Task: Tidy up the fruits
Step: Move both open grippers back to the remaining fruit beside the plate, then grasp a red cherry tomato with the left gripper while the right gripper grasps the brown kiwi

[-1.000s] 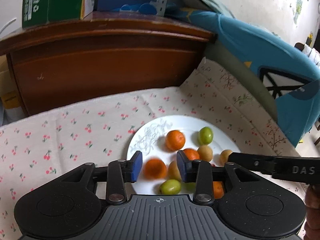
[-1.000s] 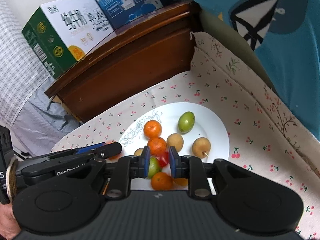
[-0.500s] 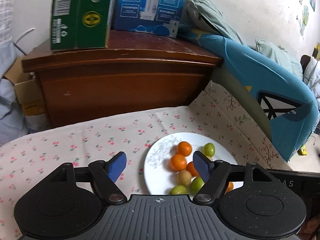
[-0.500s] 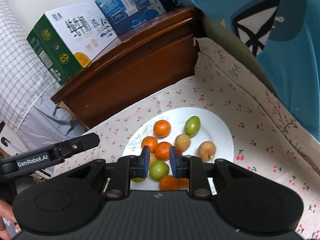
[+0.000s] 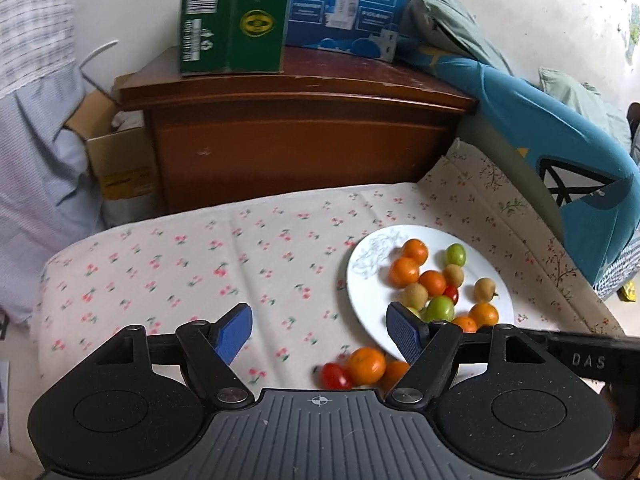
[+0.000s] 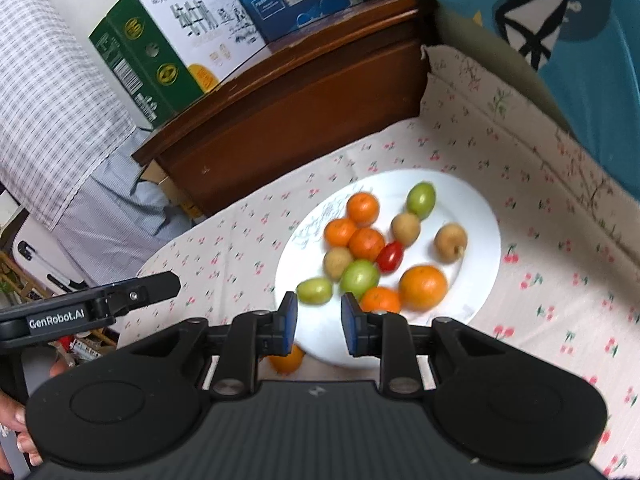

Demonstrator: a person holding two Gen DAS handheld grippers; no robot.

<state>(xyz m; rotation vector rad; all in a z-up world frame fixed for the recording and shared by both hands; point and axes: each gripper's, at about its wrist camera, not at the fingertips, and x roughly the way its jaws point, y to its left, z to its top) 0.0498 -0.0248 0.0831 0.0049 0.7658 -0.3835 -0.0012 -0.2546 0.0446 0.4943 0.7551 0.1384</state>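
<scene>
A white plate (image 5: 362, 280) (image 6: 480, 220) on the cherry-print cloth holds several oranges, green and tan fruits and a cherry tomato (image 6: 390, 256). An orange (image 5: 366, 365) and a second cherry tomato (image 5: 334, 376) lie on the cloth by the plate's near rim. My left gripper (image 5: 318, 316) stands open over the cloth left of the plate, with nothing between its pads. My right gripper (image 6: 319, 304) hovers over the plate's near edge. Its jaws are almost together and the narrow gap is empty. Another orange (image 6: 286, 362) shows under its left finger.
A brown wooden cabinet (image 5: 304, 152) with a green carton (image 5: 236, 16) and a blue box (image 5: 348, 4) stands behind the cloth. A blue cushion (image 5: 560, 152) rises on the right. A cardboard box (image 5: 120, 164) and hanging checked fabric (image 6: 52, 80) are at the left.
My left jaws opened wide and the gripper drew back and left off the plate, leaving the orange there. The right gripper pulled back slightly. The cherry tomato seen in its gap now lies beyond it.
</scene>
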